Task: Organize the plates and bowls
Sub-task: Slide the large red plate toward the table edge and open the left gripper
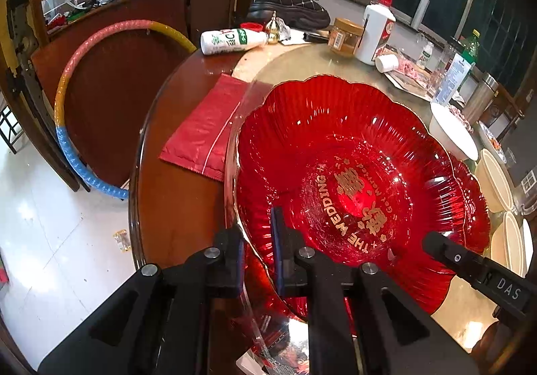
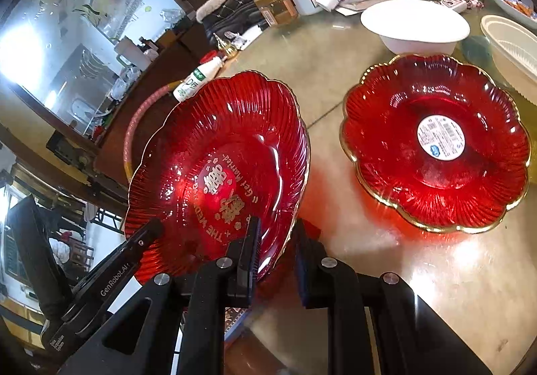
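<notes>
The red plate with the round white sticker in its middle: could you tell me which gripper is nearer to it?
Right. The right gripper grips the lettered plate beside the sticker plate; the left gripper holds that plate's far edge.

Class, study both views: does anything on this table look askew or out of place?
Yes: the white-and-green bottle lies on its side near the table's edge, and a fur-lined boot sits on the table among food items. The gripped red plate is tilted, not flat.

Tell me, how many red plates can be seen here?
2. The wedding plate is held at its rim by both grippers; the sticker plate lies flat on the table to its right.
</notes>
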Available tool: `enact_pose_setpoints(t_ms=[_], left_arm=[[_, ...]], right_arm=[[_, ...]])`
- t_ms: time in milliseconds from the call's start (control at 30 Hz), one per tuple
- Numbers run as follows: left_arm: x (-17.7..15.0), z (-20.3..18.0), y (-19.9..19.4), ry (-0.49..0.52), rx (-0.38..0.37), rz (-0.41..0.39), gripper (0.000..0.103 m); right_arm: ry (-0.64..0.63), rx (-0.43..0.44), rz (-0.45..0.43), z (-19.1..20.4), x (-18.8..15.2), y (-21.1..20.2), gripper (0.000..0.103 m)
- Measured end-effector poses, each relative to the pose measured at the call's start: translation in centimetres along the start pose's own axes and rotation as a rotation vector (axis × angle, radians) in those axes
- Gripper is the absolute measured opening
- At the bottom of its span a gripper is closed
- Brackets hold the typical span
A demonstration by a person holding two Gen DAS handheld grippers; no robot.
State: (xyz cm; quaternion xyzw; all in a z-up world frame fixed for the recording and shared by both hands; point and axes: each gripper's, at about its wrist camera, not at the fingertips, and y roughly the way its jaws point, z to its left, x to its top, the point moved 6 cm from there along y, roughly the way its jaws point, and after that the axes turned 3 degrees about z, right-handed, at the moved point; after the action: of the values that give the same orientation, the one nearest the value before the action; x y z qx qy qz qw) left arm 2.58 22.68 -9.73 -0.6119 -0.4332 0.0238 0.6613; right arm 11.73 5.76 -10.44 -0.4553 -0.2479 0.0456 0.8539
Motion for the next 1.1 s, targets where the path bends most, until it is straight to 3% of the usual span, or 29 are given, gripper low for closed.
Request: enact_pose_setpoints(t_ms=[333,367,433,467,500,600,700,767,833,967,1100], left_arm=[[-0.9,0.2,1.4,-0.048,-0.054,0.071,0.015],[-0.9,0.2,1.4,-0.055,-0.058,0.076,0.019],[-0.9,0.4,1.4,-0.065,-0.055,0.088,0.042],[-0.9,0.6,1.2,-0.073,-0.045,0.087,0.066],[-0.8,0.9,0.8,-0.083,-0.032,0.072,0.076],[0.0,2.1,-1.3,-0.142,0.008,-0.029,0.076],[0.8,2.8,-3.7,-0.228,-0.017,-0.116,0.082],[1.4,2.3,-5.4,-0.261,-0.051,-0.177,0.085],[2.2,0.1,-6.4,-0.218,-0.097,-0.199,0.085],[4.3,-5.9,-6.4,-0.066,-0.198,-0.157,0.085],[5.6,-13.1,-5.0,0.082,-0.319,-0.033,0.085]], right_arm=[[0.021,-0.003,0.036,-0.5,-0.1,1.0,0.022],[0.022,0.0,0.039,-0.6,-0.1,1.0,0.023],[0.03,0.007,0.037,-0.6,-0.1,0.8,0.025],[0.036,0.008,0.029,-0.8,-0.1,0.5,0.031],[0.041,0.013,0.013,-0.9,-0.1,-0.1,0.039],[0.057,0.02,-0.05,-1.7,-0.1,-2.1,0.054],[0.114,0.025,-0.123,-3.6,-0.2,-4.6,0.067],[0.168,0.03,-0.168,-5.2,-0.4,-6.2,0.069],[0.234,0.031,-0.213,-7.2,-0.4,-7.7,0.072],[0.38,0.031,-0.249,-11.3,-0.3,-9.3,0.076],[0.427,0.052,-0.221,-13.2,0.3,-8.9,0.076]])
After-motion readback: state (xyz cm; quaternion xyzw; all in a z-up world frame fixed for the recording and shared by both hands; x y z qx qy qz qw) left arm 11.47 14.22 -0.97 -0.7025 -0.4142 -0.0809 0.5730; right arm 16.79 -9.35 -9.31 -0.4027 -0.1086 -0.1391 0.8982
